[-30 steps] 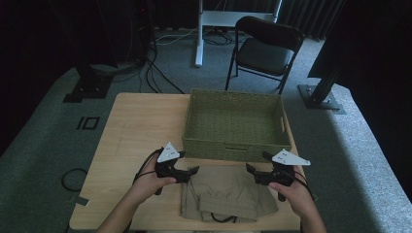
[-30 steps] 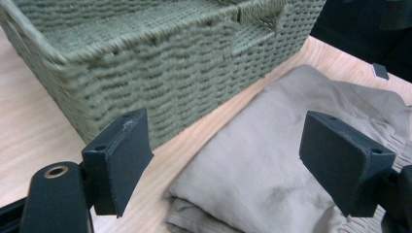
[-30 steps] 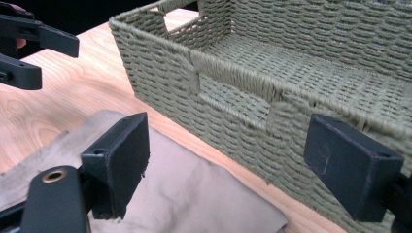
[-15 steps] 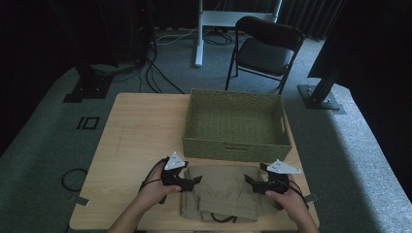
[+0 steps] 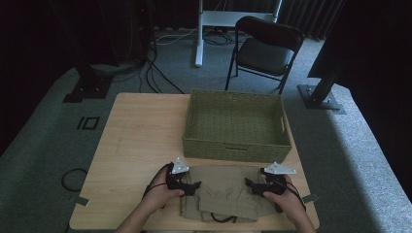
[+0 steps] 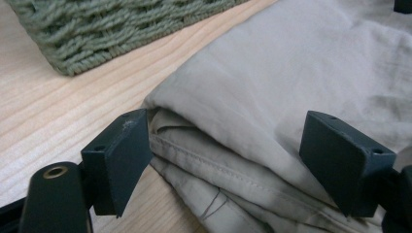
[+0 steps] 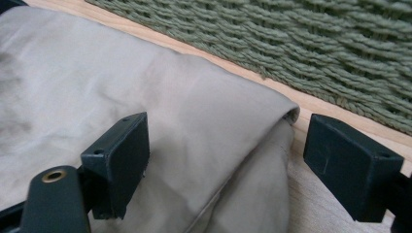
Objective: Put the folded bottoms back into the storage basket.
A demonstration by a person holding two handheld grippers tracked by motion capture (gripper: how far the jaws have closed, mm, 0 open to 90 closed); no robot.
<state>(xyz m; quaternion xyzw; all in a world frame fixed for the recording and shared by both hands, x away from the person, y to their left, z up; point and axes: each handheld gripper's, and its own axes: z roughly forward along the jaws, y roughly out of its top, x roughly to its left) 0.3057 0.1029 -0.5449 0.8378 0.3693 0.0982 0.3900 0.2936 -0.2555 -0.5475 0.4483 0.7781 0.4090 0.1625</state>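
A folded khaki garment [image 5: 224, 191] lies flat on the near edge of a light wooden desk [image 5: 141, 136], just in front of a green woven basket [image 5: 236, 125] that stands toward the far right of the desk. The garment and basket are close together, with a narrow strip of bare wood showing between them in both gripper views.

Left gripper [image 5: 190, 187]: held in the person's left hand [image 5: 163, 191] at the garment's left edge. In the left gripper view its jaws stand spread apart, one at the folded corner of the cloth [image 6: 272, 92], where stitched seams and stacked layers show, the other over the cloth's upper surface. The basket's woven wall [image 6: 111, 29] appears at upper left.

Right gripper [image 5: 253, 187]: held in the right hand [image 5: 284, 196] at the garment's right edge. In the right gripper view its jaws are likewise spread wide, straddling the folded right corner of the cloth [image 7: 184, 111]; one jaw is over the fabric, the other over bare wood beside it. The basket wall [image 7: 291, 43] runs across the top.

A black folding chair [image 5: 265, 51] stands on the grey floor beyond the desk.
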